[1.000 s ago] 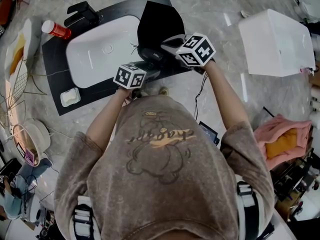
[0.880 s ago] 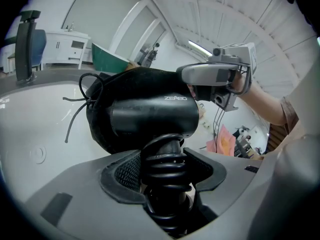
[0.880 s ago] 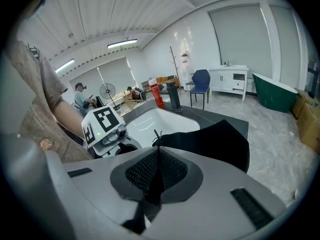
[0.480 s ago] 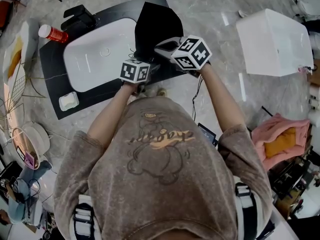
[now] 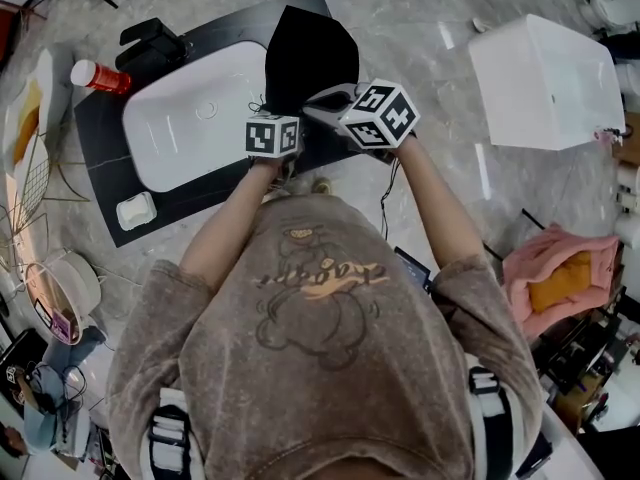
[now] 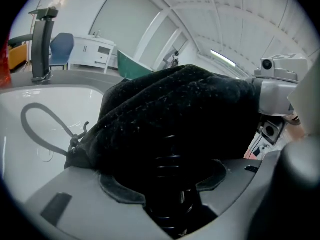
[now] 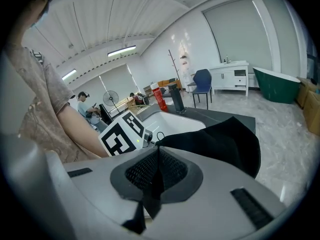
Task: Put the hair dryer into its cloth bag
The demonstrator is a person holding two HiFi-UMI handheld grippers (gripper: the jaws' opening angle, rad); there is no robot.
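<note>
The black cloth bag [image 5: 310, 53] hangs over the white sink's right end. In the left gripper view the bag [image 6: 180, 109] drapes over the hair dryer, of which only a black ribbed part [image 6: 169, 165] shows. My left gripper [image 6: 172, 186] holds that ribbed part between widely spread pads; the rest of the dryer is hidden inside the bag. My right gripper [image 7: 155, 176] is shut on a fold of the bag's edge [image 7: 220, 139] and holds it up. In the head view both marker cubes sit close together at the bag's mouth. A grey drawstring loop [image 6: 45, 129] dangles at the left.
The white sink [image 5: 170, 128] sits in a black countertop slab [image 5: 105, 173] with a black faucet [image 5: 150, 40], a red bottle [image 5: 100, 75] and a small white dish [image 5: 136, 210]. A white box [image 5: 545, 83] stands at the right, with a pink cloth [image 5: 560, 278] below it.
My left gripper has moved up and right toward the bag's mouth, closing in on the right gripper. The right gripper has stayed about in place, still holding the bag.
</note>
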